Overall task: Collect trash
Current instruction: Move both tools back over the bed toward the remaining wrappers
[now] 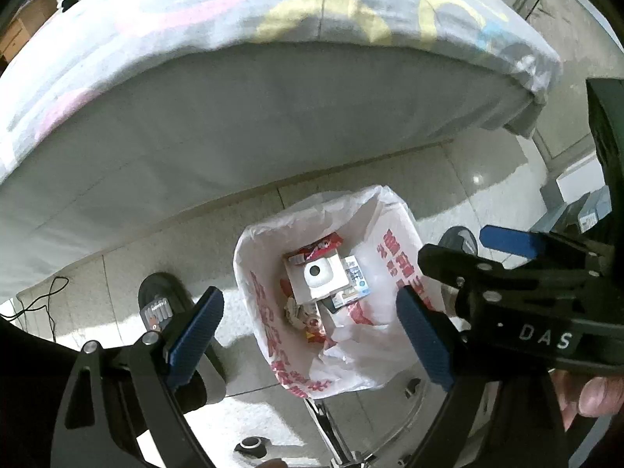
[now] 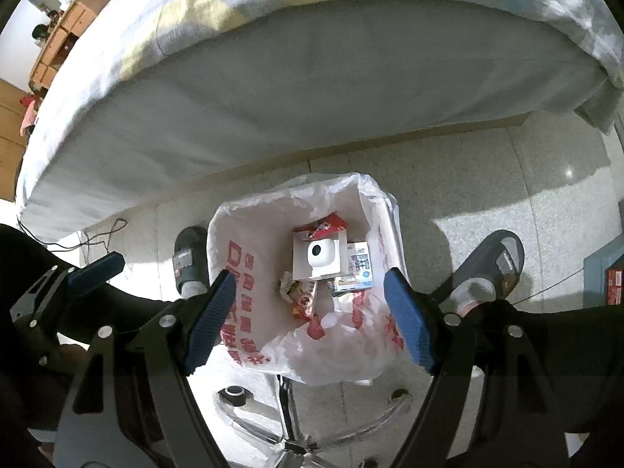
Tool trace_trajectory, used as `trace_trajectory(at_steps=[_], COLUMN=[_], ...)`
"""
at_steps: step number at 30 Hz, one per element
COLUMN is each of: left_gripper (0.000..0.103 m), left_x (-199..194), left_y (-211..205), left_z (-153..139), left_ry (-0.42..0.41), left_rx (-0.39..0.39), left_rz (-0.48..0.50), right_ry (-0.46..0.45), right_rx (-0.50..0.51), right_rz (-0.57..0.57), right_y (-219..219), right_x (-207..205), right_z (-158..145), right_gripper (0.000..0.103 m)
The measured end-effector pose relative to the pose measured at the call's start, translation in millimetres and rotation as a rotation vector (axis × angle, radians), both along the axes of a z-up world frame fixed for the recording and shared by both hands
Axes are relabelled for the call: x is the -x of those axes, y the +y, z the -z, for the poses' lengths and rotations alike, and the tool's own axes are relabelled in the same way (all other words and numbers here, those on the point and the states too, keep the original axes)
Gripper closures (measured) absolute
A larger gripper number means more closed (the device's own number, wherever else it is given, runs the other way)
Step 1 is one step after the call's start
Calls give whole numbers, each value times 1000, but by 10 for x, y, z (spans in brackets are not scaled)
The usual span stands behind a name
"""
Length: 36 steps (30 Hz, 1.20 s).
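Two grippers: both hang above the bin, pointing steeply down, nothing between their pads.
Left view, gripper: the left gripper [image 1: 310,331] is spread wide and empty; the bin [image 1: 249,257] sits framed between its blue pads.
Left view, trash: a white box [image 1: 316,275] and red wrapper [image 1: 319,247] lie at the bottom of the bin, inside its liner [image 1: 390,257].
Left view, neighbour: the right gripper [image 1: 460,261] crowds in at the bin's right side.
Right view, gripper: spread, empty, straddling the bin.
Right view, surroundings: bed [image 2: 312,89] beyond the bin, slippers [image 2: 189,261] either side.
Advice: probably gather the liner's rim next; pinch plastic only, at opposite edges, keeping grippers apart.
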<state>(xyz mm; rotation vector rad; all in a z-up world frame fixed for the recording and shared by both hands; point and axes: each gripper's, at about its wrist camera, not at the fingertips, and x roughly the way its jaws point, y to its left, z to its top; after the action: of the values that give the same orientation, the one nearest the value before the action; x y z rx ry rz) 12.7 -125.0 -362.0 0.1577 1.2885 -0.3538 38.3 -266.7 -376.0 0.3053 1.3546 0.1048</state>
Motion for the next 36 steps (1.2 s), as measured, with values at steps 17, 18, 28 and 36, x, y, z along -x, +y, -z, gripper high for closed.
trace_trajectory(at_steps=[17,18,28,36], left_gripper=[15,15,12,11], left_x=[-15,-43,-529,-1043], left_y=[137,175,595,908], left_z=[-619,-725,-1582,-1963], left_ry=[-158,-177,-322,-393], left_rx=[61,70,104,96], left_rz=[-42,-57,-159,-222], right_ry=[-448,-471,-571,-608], right_rx=[-48,-42,-9,26], right_rz=[22,22,54,27], right_y=[-128,-137,-186,-108], right_x=[134,127,-287,-697], right_z=[-1270,-1368,-2261,-2555], right_gripper=[17,17,7,7])
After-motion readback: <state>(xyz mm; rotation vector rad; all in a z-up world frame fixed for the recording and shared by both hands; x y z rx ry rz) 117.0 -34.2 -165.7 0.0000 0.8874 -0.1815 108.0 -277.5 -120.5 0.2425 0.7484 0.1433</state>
